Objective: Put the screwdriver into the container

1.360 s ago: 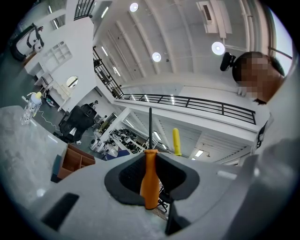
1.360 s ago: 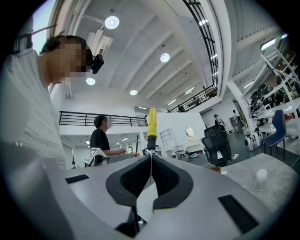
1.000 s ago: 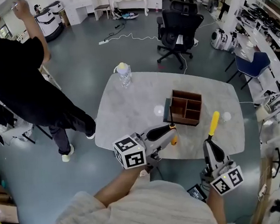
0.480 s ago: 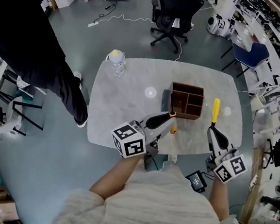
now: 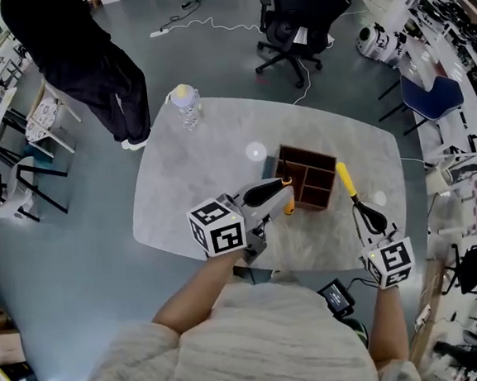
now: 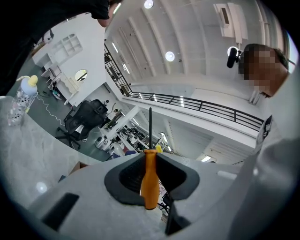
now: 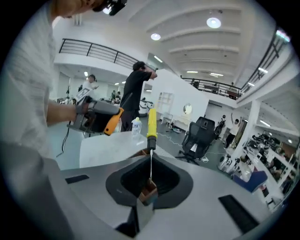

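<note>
Container [image 5: 308,175] on table [image 5: 180,190], right of centre. Bottle [image 5: 184,107] upright near table's far left edge. Left gripper [image 5: 285,196] just left of container's near corner, screwdriver [image 5: 289,207] between jaws. Right gripper [image 5: 359,208] right of container, second screwdriver [image 5: 345,181] in jaws, just beside container's right wall. Office chair [image 5: 302,14] on floor behind table; standing person [image 5: 86,58] beyond table's far-left corner.

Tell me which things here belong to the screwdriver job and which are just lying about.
Job: orange screwdriver in left gripper; yellow screwdriver in right gripper; wooden container.
Lying about: bottle; office chair.
</note>
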The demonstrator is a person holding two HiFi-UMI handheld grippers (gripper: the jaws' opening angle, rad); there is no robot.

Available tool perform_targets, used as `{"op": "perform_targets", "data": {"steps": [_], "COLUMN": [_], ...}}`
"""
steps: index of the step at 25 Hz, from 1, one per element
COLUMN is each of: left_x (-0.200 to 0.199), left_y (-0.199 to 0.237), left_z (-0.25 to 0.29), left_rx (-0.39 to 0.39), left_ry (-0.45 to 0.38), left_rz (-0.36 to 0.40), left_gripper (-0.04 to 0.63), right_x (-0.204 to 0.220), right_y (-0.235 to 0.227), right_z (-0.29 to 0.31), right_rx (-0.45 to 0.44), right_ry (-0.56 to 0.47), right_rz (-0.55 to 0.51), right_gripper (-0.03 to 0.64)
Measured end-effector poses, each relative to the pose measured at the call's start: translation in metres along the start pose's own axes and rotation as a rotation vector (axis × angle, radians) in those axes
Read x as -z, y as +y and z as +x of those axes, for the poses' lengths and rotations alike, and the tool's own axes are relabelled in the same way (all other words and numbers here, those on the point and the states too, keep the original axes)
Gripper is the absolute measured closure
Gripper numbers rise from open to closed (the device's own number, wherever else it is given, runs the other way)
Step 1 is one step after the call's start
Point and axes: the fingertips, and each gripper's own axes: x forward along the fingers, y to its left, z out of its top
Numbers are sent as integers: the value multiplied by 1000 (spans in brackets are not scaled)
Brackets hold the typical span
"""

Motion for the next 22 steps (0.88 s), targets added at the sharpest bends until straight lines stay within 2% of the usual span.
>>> {"op": "perform_targets", "data": {"steps": [13, 19, 22], "left_x": [29, 31, 35], "left_y": [43, 48, 50], "left_z": [36, 38, 37], "left_rx": [-76, -73, -72], "left_ry": [15, 18, 22], "left_rz": [-46, -57, -62], "left_gripper": [517, 517, 517], "right_x": [71, 91, 97], "right_y": [-46, -61, -66], "right_z": [63, 84, 95], "right_rx": [-120, -176, -206], "right_ry": [445, 608, 677], "right_rz": [-615, -945, -1145], "right_gripper": [601, 601, 601]}}
